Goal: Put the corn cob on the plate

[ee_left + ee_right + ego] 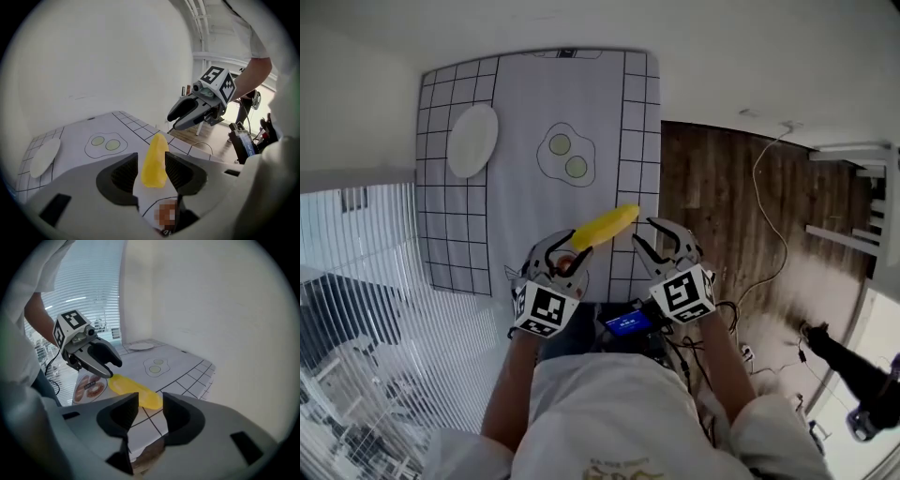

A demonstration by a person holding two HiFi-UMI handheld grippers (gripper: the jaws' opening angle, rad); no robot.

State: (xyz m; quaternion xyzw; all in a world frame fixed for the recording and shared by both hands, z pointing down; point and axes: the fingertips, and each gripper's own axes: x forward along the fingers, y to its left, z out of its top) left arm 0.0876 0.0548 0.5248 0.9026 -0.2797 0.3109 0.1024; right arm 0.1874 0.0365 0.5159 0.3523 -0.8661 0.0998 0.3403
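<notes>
Wooden floor (722, 206) lies to the right of the table, with a loose cable (769, 220) trailing across it. On the table is a white mat (525, 103) with grid lines along its edges and an egg drawing (567, 155) printed near the middle.

Plate (473, 141): white and bare, at the mat's far left, well apart from everything else.

Cob (605, 225): yellow, lying on the mat near its near edge, set at a slant, with its higher end toward the right. It is not on the plate.

Left gripper (567, 251): angled down at the cob's lower end. Jaws stand apart. Its own view shows the cob's end in the gap, and no firm pad contact can be made out.

Right gripper (647, 234): angled down just beside the cob's other end. Jaws are apart, with nothing held. Its own view shows the cob beyond the gap.
</notes>
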